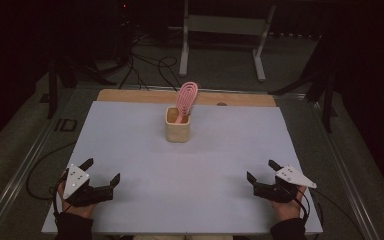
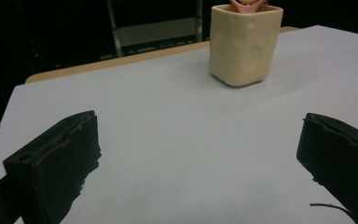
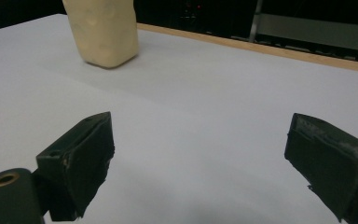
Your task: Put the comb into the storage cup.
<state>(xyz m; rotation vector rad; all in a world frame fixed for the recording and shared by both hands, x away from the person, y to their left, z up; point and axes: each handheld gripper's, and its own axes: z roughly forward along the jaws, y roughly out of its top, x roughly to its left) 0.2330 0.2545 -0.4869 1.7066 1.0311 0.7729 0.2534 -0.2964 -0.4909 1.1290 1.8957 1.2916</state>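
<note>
A cream square cup (image 1: 178,126) stands upright on the white table sheet (image 1: 130,145), toward the far middle. A pink looped utensil (image 1: 186,98) sticks up out of it, leaning right. My left gripper (image 1: 101,171) rests near the front left edge, open, with nothing between its jaws. My right gripper (image 1: 261,171) rests near the front right edge, also open and empty. The left gripper view has the cup (image 2: 244,43) ahead to the right, with the pink utensil (image 2: 247,4) just at its rim. In the right gripper view the cup (image 3: 104,31) stands ahead to the left.
A wooden strip (image 1: 145,95) runs along the table's far edge. Beyond it lie black cables (image 1: 145,70) on the floor and a white metal stand (image 1: 225,30). Metal rails (image 1: 20,175) flank the table on both sides.
</note>
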